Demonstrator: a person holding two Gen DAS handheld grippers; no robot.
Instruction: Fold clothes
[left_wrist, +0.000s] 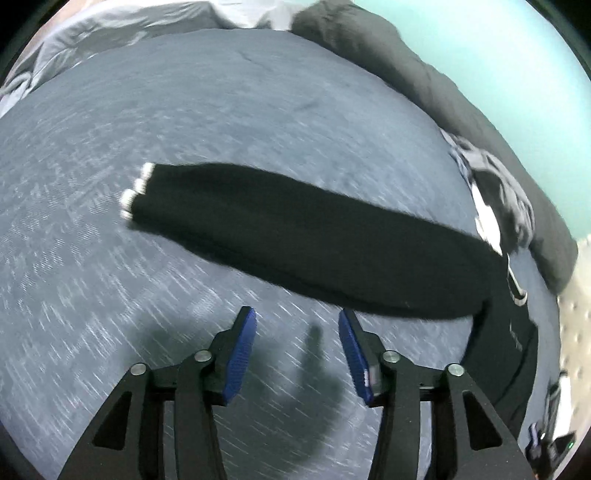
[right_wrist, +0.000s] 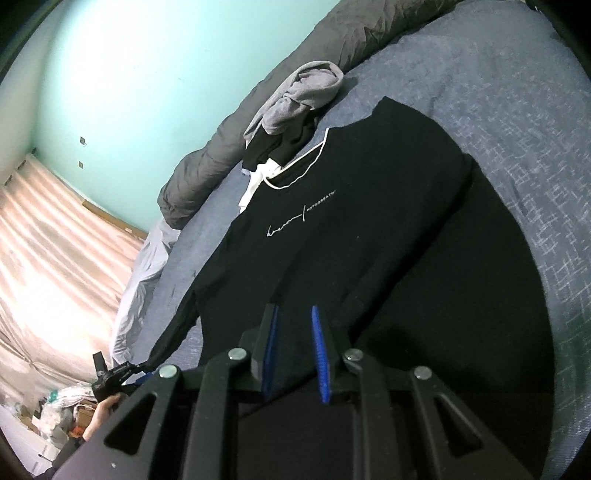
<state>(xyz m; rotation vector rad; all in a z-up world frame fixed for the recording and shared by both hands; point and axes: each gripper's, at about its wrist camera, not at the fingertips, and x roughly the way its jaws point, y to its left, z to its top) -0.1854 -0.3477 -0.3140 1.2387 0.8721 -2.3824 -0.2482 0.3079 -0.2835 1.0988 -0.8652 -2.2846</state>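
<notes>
The black shirt (right_wrist: 332, 229) lies flat on the bed (right_wrist: 517, 129), filling the centre of the right wrist view, collar toward the top. In the left wrist view one long sleeve (left_wrist: 295, 236) stretches from the right edge to mid-frame, ending at a white-striped cuff (left_wrist: 136, 192).

Handling, as judged: light, limp knit, no stiffness; it will drape and crease wherever lifted, and slide little on the woven blue cover. Best holds are edges: cuff, shoulder seam, hem. A pinch mid-panel would likely gather both layers.

Materials: matte black jersey with thin white piping at the neck and a small white script across the chest. The bed cover is coarse, flecked blue-grey. A grey quilted duvet (right_wrist: 229, 147) is bunched along the wall; a crumpled grey garment (right_wrist: 303, 92) sits just beyond the collar (not yet folded).

Left gripper (left_wrist: 297, 350): jaws about half apart, nothing between them, above bare cover near the sleeve. Right gripper (right_wrist: 293, 350): jaws narrow over the shirt's lower part; whether they pinch cloth I cannot tell.
</notes>
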